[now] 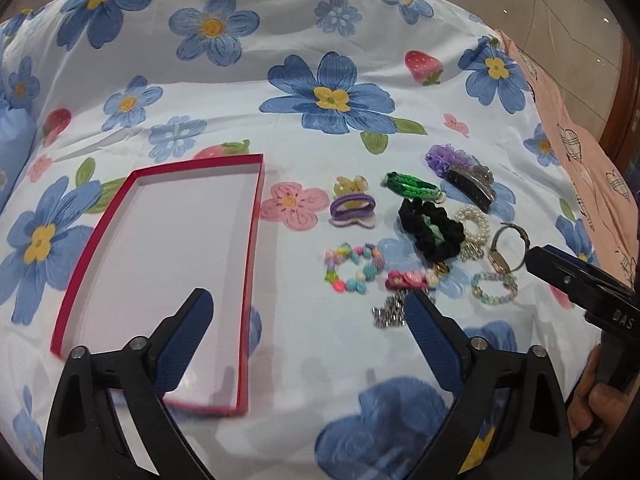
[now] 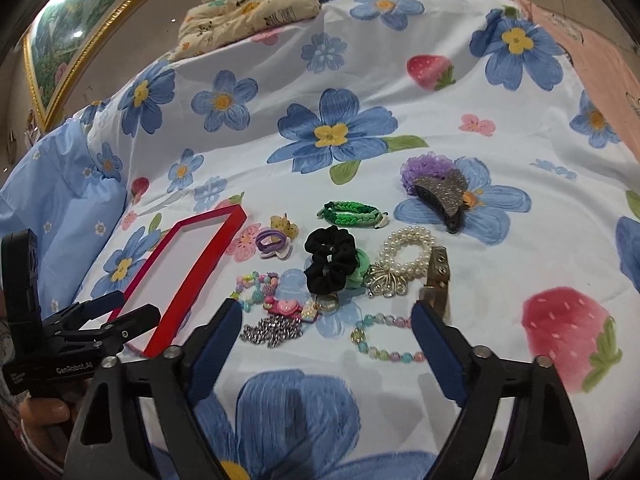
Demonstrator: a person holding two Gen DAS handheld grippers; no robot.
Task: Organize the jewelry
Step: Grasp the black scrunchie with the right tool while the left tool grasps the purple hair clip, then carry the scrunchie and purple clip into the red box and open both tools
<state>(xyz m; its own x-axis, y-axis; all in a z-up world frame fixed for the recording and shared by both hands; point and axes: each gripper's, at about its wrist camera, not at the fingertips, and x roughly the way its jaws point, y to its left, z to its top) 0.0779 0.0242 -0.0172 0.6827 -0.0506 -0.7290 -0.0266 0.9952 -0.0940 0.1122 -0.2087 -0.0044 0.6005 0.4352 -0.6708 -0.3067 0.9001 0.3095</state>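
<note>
An empty red-rimmed tray (image 1: 256,200) lies on the floral bedspread (image 1: 280,40), left of a cluster of jewelry. The cluster includes a black scrunchie (image 2: 330,260), a green braided bracelet (image 2: 352,212), a pearl bracelet (image 2: 408,252), a watch (image 2: 438,276), a silver chain (image 2: 272,330), a pastel bead bracelet (image 2: 384,340) and a grey claw clip (image 2: 444,196). My left gripper (image 1: 307,296) hovers open over the tray's right edge, holding nothing. My right gripper (image 2: 325,306) is open above the near side of the cluster, touching nothing.
A folded patterned cloth (image 2: 248,12) lies at the bed's far end. A light blue pillow (image 2: 60,200) is on the left and a pink sheet (image 1: 592,160) on the right. A gold-framed picture (image 2: 80,40) hangs far left. A person's hand (image 2: 40,412) holds the left gripper.
</note>
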